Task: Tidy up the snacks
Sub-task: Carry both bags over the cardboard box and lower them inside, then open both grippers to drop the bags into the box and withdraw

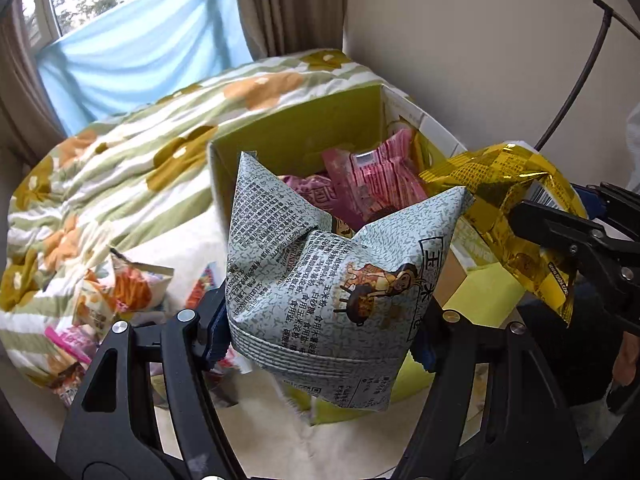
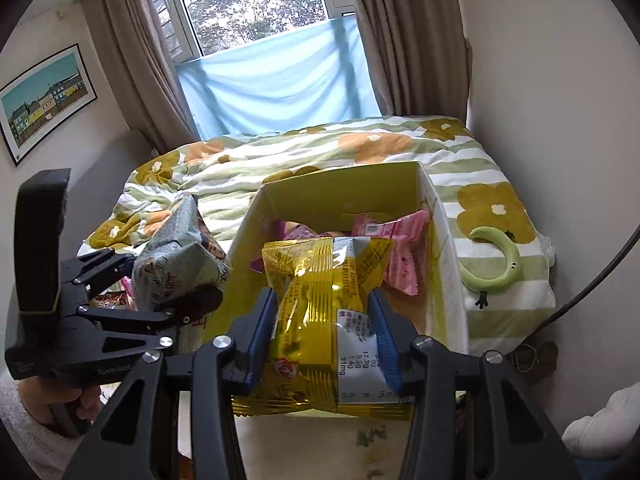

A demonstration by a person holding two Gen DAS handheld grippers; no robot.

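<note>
Left wrist view: left gripper (image 1: 320,320) clamps a puffy grey-green printed snack bag (image 1: 320,280); right gripper (image 2: 322,340) pinches a crinkly yellow foil packet (image 2: 320,304), both just short of the yellow cardboard box (image 2: 344,188) ahead, likely for dropping in.

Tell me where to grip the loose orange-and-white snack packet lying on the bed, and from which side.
Grip the orange-and-white crinkled snack packet across its puffed middle, coming from above. It lies on the floral quilt with its flat sealed top edge sticking up; that edge is thin and would likely slip, while the air-filled middle gives the fingers something to squeeze. Other packets crowd its near side, so approach from the quilt side.
</note>
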